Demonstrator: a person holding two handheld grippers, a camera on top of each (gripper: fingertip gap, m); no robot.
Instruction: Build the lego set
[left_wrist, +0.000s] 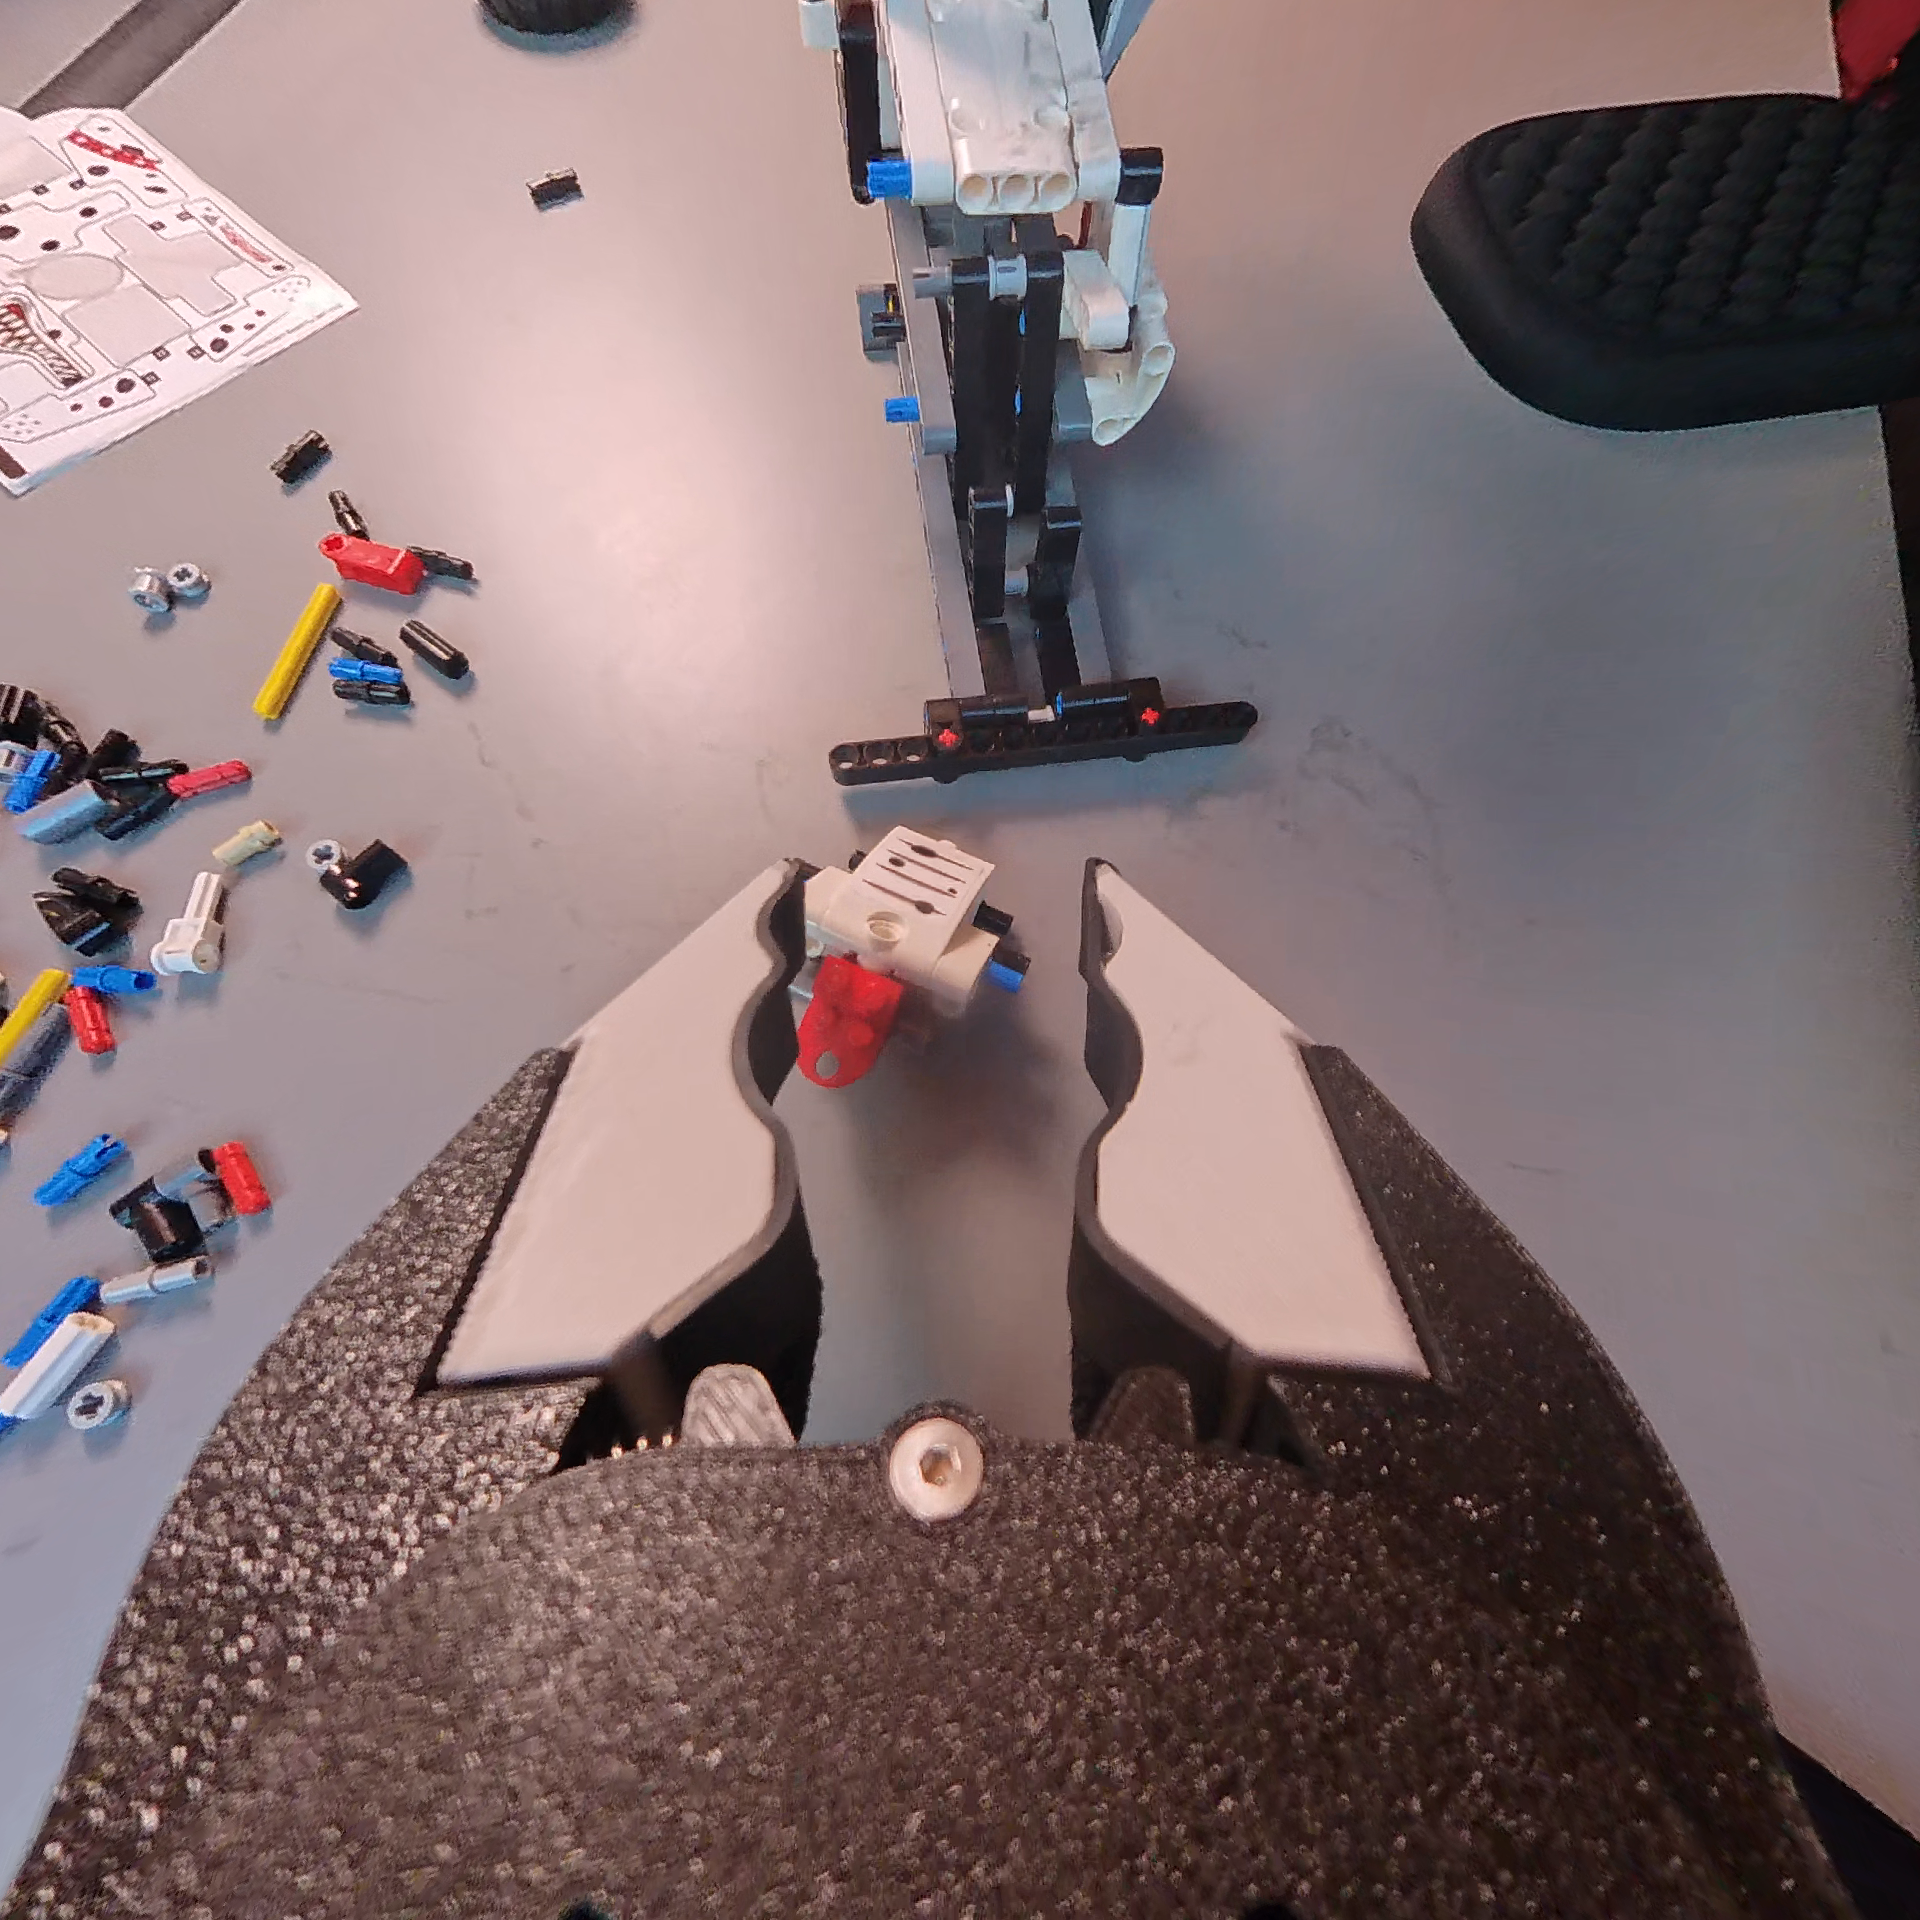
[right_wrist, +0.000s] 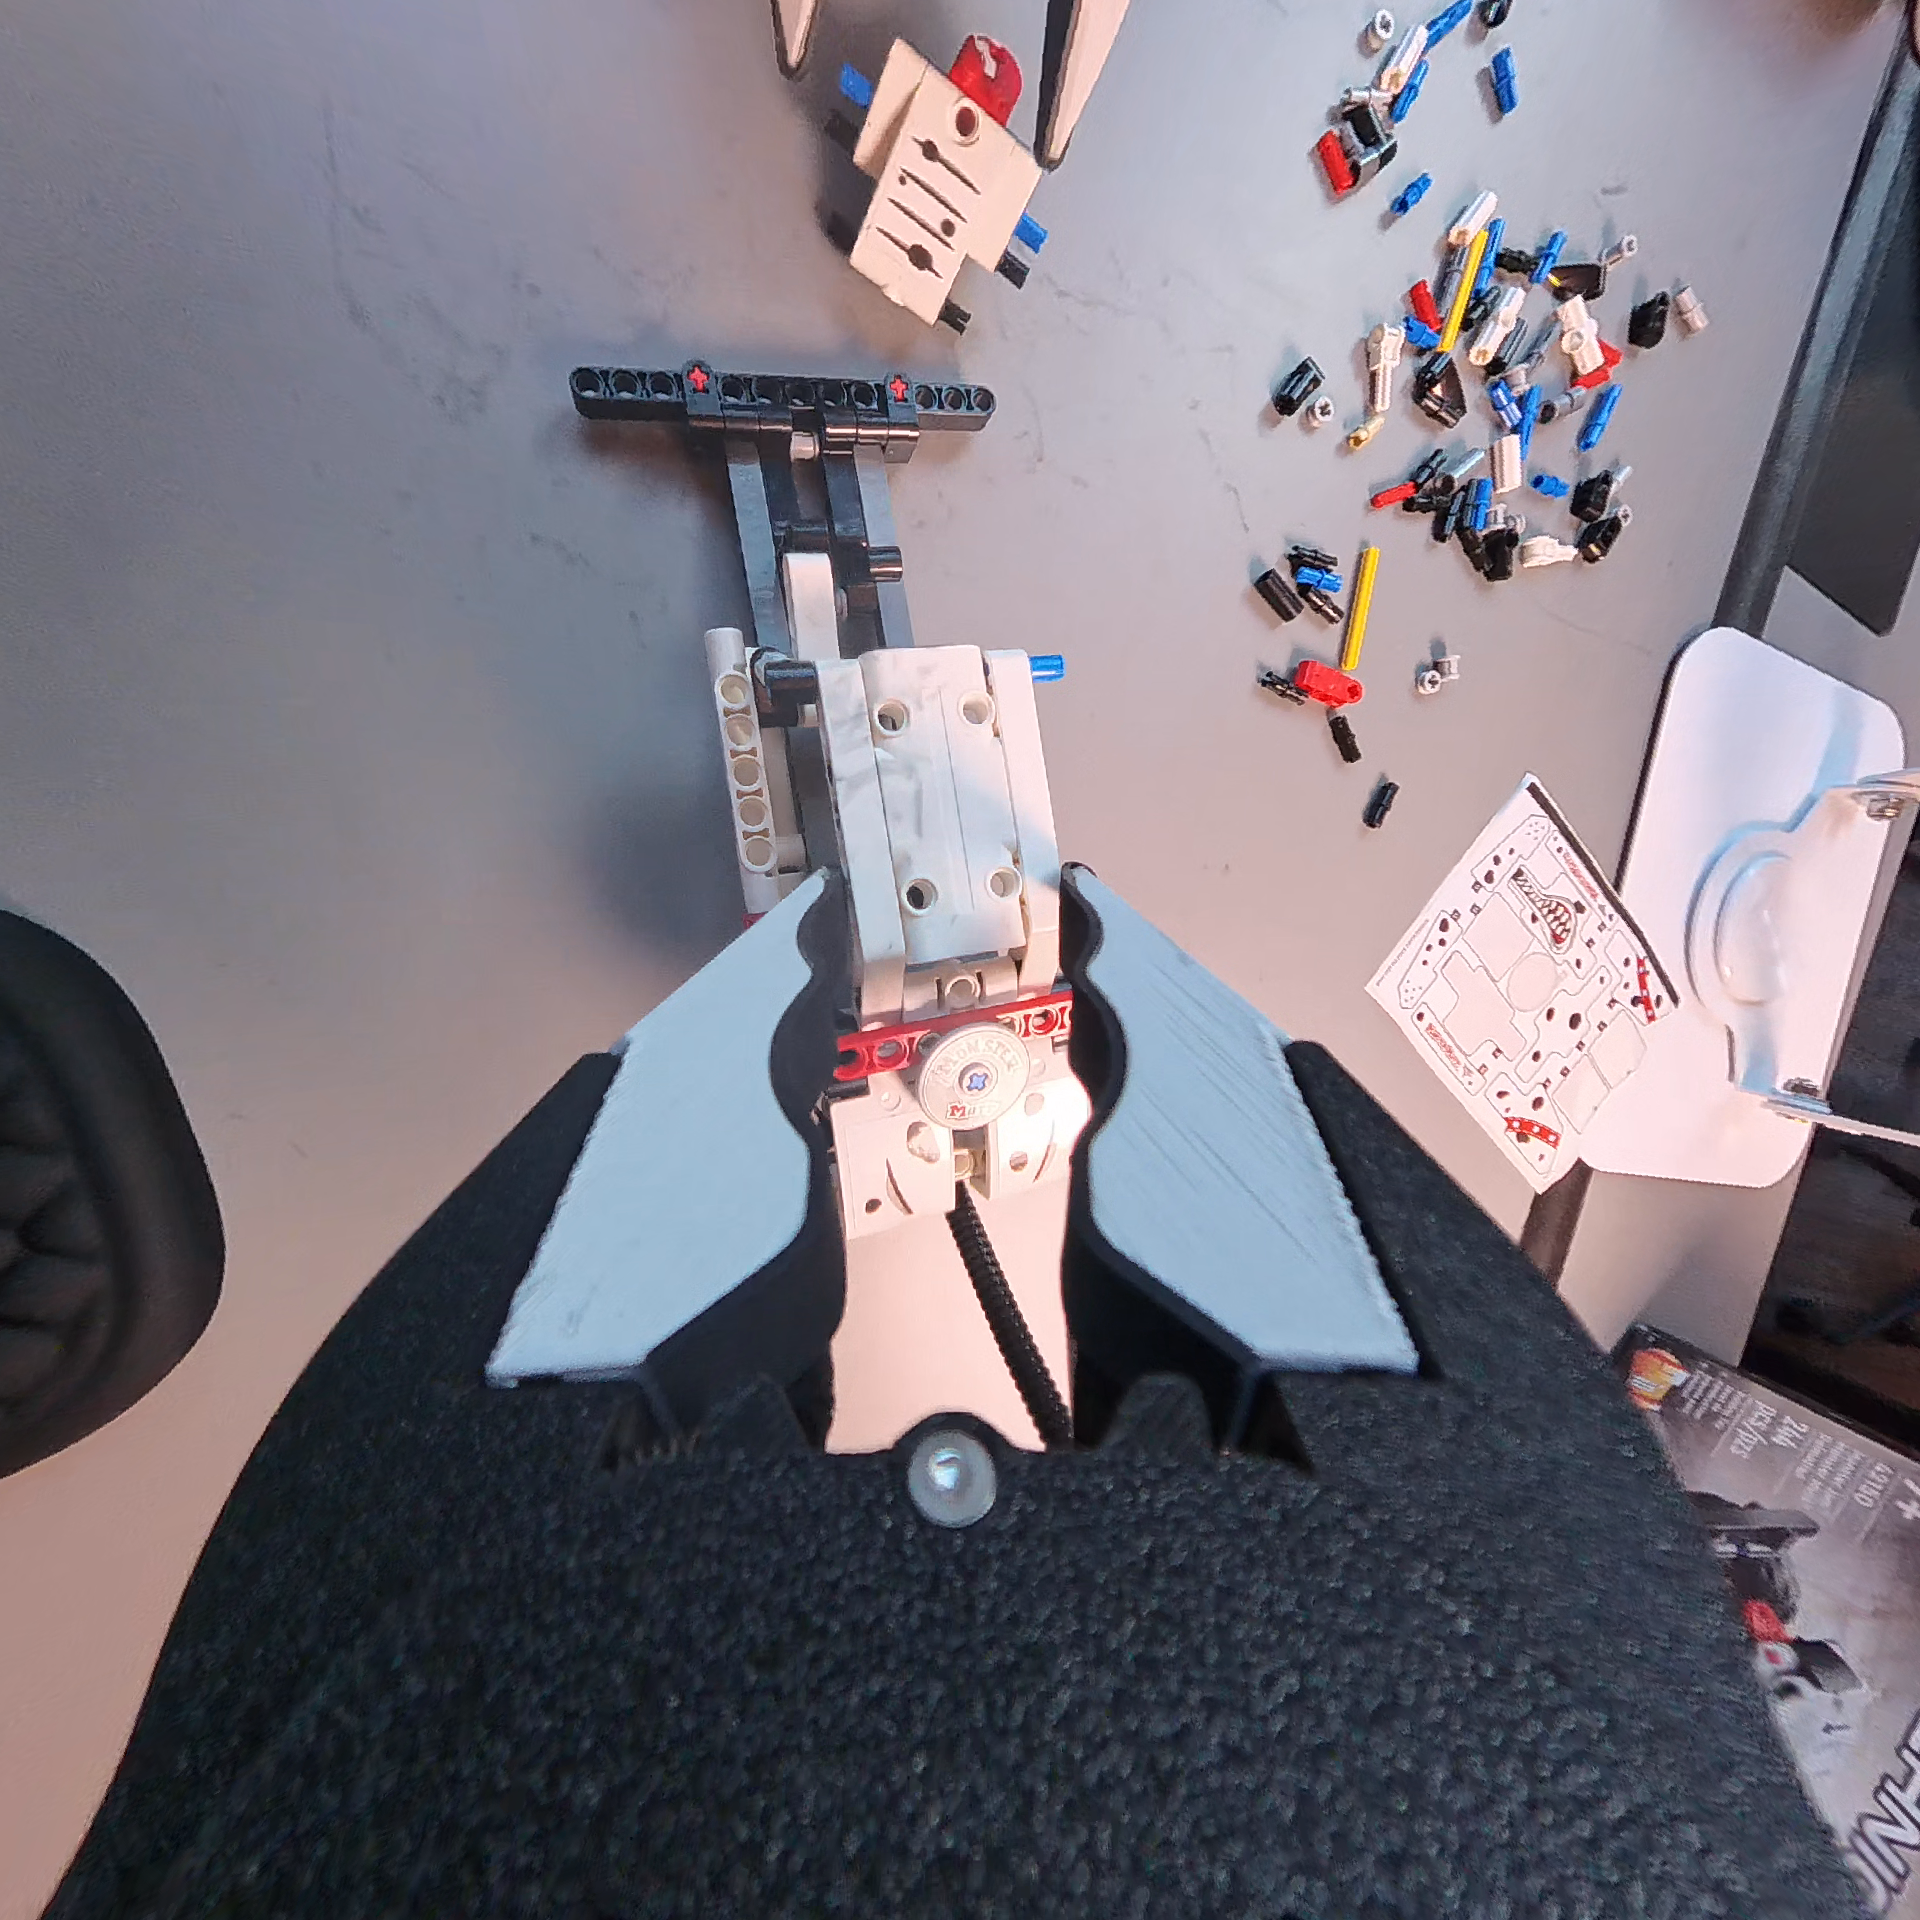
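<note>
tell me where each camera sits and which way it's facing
Left wrist view: on the left gripper, looking down along its open fingers at a small white and red lego piece on the grey table.
Right wrist view: on the right gripper, looking from the opposite side along fingers closed on the long lego car.
Shared: the car, the small piece, the loose parts, the sticker sheet; the left fingertips show in the right view.

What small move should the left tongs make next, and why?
Probably shut on the white sub-assembly: the left tongs are open around it on the table, one finger already touching, while the right tongs hold the chassis.
</note>
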